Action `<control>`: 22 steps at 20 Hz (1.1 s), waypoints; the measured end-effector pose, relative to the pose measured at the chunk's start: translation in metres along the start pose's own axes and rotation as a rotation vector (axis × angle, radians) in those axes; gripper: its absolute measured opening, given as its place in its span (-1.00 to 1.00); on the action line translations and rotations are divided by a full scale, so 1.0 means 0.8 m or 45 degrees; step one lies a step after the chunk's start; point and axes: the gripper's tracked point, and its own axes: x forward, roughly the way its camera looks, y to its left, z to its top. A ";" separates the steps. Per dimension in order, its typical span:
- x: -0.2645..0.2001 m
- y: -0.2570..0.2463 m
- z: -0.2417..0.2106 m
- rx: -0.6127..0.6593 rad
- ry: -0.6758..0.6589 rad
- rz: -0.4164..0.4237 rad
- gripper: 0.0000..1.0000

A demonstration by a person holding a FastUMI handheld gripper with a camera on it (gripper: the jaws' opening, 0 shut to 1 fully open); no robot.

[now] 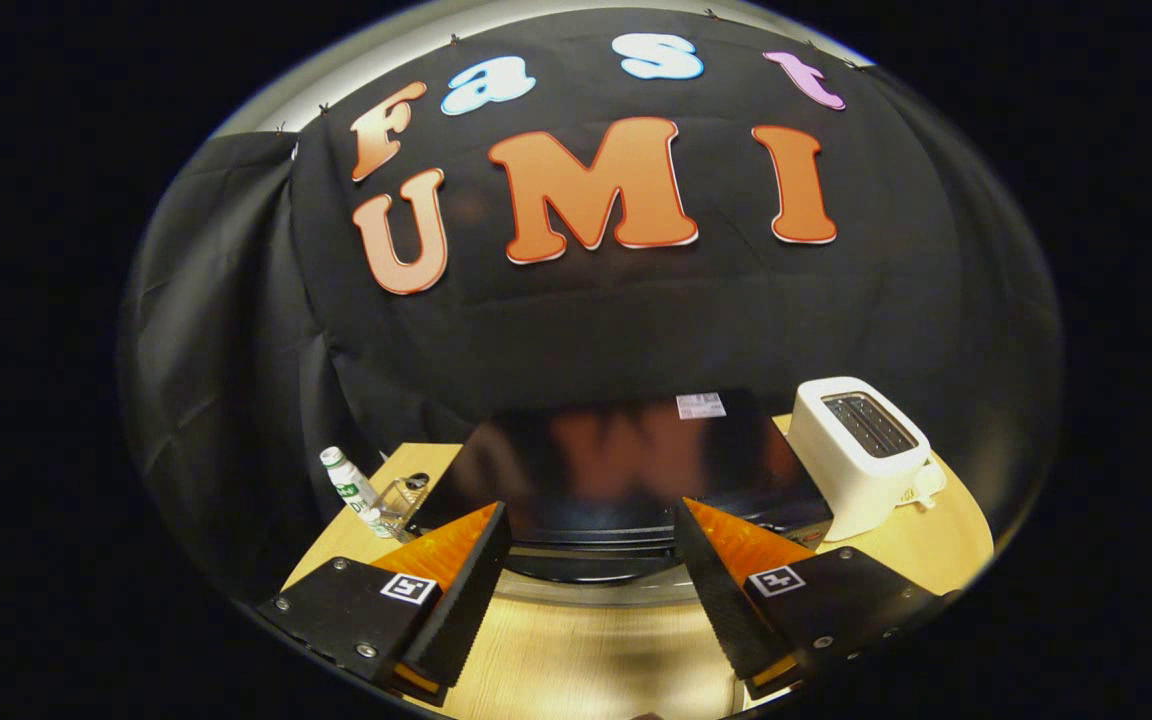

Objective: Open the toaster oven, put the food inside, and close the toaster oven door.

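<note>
The toaster oven [616, 450] is a black box with a glossy top, seen from above and in front, standing on a wooden table [586, 660]. Its front top edge runs between my fingers, and below it a pale curved bar [586, 592], apparently the door handle, spans the gap. The door looks closed. My gripper [591, 510] is open, one finger on each side of that front edge, with nothing pressed between them. The fingertips reach just over the front of the oven's top.
A white two-slot toaster [861, 455] stands right of the oven, close against it. Left of the oven are a small white bottle with a green label [351, 485] and a clear glass container [401, 500]. Black cloth hangs behind the table.
</note>
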 end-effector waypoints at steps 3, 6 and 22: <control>0.009 0.006 -0.020 -0.014 0.045 -0.049 0.90; 0.016 0.010 -0.028 -0.056 0.050 -0.112 0.88; -0.034 0.019 -0.068 -0.116 0.095 -0.106 0.35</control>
